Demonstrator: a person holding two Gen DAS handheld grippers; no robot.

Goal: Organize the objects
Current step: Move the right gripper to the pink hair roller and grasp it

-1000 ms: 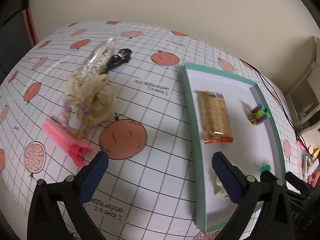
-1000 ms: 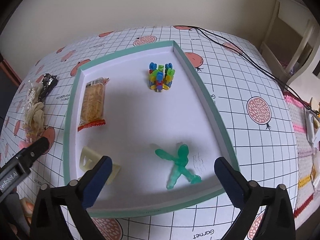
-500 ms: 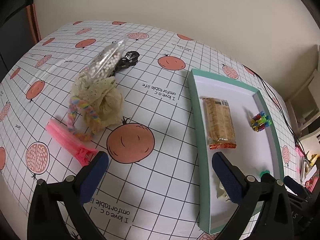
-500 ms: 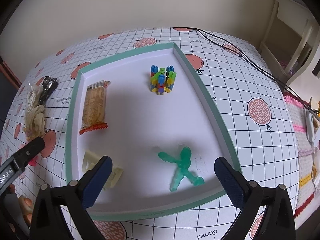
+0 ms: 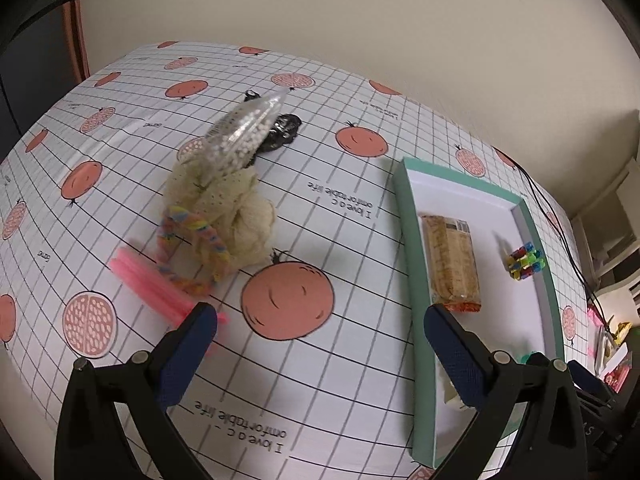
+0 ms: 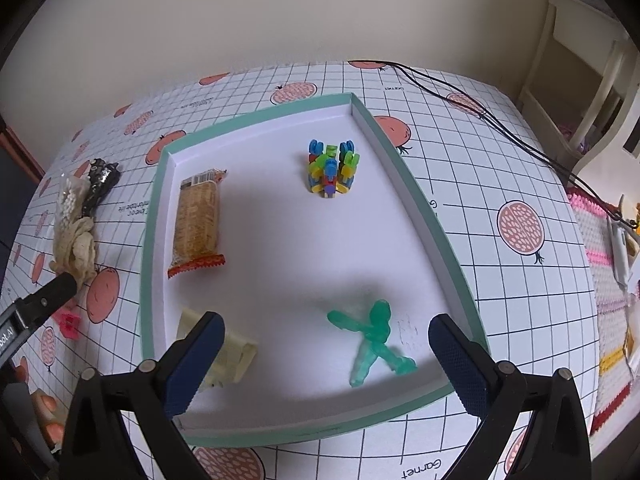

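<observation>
Your left gripper (image 5: pixel 320 336) hung above the tablecloth (image 5: pixel 360 360) with its jaws spread wide and nothing between them, and the loose heap lay ahead of it and off to its left — so that hand, not the other, was much the nearer one for the next pick. The pink clip (image 5: pixel 156 284) was the closest piece, its near end just beside your left fingertip (image 5: pixel 200 328); its long axis ran diagonally, from far-left down toward that finger, so I'd judge you needed to shift left and turn the wrist to close across the narrow width, not along the length. It looked like a slim, rigid bright-pink bar, somewhat blurred. Touching its far side was the rainbow braided cord (image 5: pixel 192 248), looped against the cream knitted cloth (image 5: pixel 228 216), with a clear bag of white beads (image 5: pixel 244 132) leaning on the cloth and a black crinkled wrapper (image 5: pixel 282 134) behind. Your right gripper (image 6: pixel 324 340) was likewise wide open and empty, poised over the near end of the teal-rimmed tray (image 6: pixel 400 184), which already held the snack bar (image 6: pixel 198 224), the coloured block cluster (image 6: pixel 330 168), the green figure (image 6: pixel 374 340) and a pale yellow piece (image 6: pixel 236 356).
</observation>
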